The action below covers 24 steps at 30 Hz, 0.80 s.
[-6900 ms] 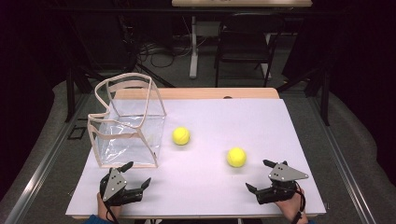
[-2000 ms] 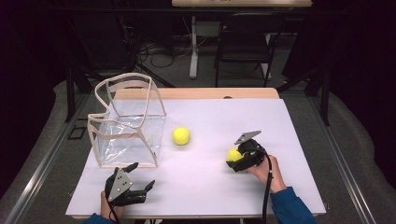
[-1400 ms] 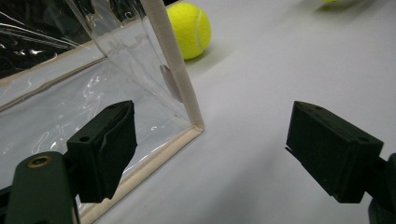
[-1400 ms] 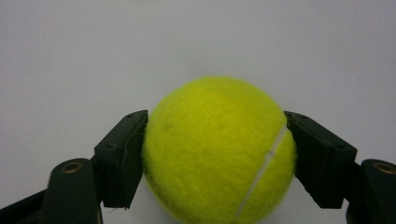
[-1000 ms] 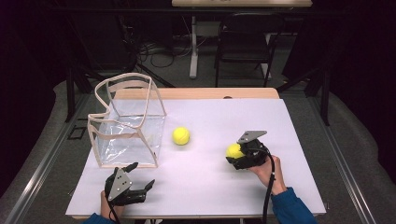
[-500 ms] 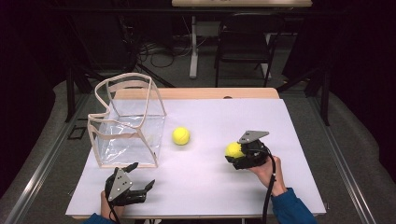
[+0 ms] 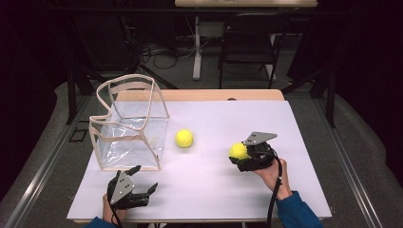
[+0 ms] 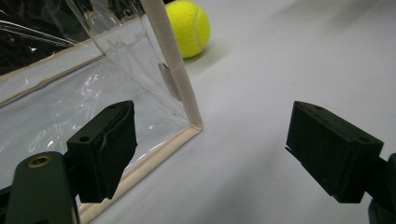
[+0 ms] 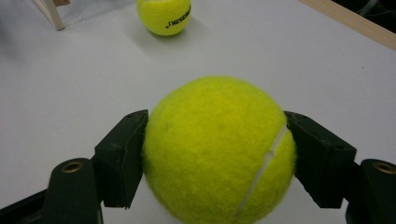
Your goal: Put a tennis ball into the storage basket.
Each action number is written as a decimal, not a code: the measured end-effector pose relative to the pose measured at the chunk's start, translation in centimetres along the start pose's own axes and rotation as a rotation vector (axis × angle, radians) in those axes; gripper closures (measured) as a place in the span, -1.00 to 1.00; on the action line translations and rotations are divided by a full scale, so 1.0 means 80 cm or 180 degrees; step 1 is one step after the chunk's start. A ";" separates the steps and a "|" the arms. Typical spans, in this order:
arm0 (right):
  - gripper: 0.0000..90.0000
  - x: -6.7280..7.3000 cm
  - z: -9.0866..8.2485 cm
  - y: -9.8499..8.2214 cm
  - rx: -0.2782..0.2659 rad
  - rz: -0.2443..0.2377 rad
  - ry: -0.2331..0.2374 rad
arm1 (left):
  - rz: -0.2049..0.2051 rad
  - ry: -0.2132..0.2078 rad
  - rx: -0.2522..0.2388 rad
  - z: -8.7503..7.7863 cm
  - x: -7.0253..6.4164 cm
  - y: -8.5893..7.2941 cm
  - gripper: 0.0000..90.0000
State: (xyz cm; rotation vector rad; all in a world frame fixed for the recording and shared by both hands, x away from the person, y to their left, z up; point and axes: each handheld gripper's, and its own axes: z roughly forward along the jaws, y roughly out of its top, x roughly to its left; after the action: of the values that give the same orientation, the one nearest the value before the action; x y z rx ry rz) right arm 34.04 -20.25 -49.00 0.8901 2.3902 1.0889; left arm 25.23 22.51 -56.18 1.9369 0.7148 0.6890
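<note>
Left gripper (image 7: 142, 189): unmoved at near table (image 7: 209, 190) edge, jaws wide, empty, beside clear bag (image 7: 128, 128). Second ball (image 7: 184, 138): unmoved, mid-table. Right gripper (image 7: 236, 156): pointing left, clamped on tennis ball (image 7: 238, 150), now raised slightly.

Second tennis ball (image 7: 184, 138), clear bag (image 7: 130, 123), white table (image 7: 209, 190), chair (image 7: 247, 45)

A white-topped table (image 7: 294, 118) with a pale wooden far edge stands on grey carpet (image 7: 361, 142) in a dim room. Behind it a dark chair (image 7: 247, 47) and a white desk leg (image 7: 196, 47) rise from the floor, with black cables (image 7: 161, 50) coiled beside them. The surroundings fall into near blackness.
</note>
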 end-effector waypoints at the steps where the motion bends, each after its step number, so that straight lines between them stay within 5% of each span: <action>1: -0.43 0.000 0.000 0.000 0.0000 0.0003 -0.0005 | -0.0001 -0.0004 0.0003 0.000 0.000 0.000 -0.65; 24: -0.43 0.000 -0.003 0.021 -0.0065 -0.0035 0.0024 | -0.0011 0.0033 -0.0088 -0.005 0.000 0.001 -0.65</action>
State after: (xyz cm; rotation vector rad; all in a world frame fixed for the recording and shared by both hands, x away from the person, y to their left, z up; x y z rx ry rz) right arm 34.58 -19.55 -47.54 0.8666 2.3831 1.1124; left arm 25.01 22.70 -55.92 1.9076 0.7114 0.7039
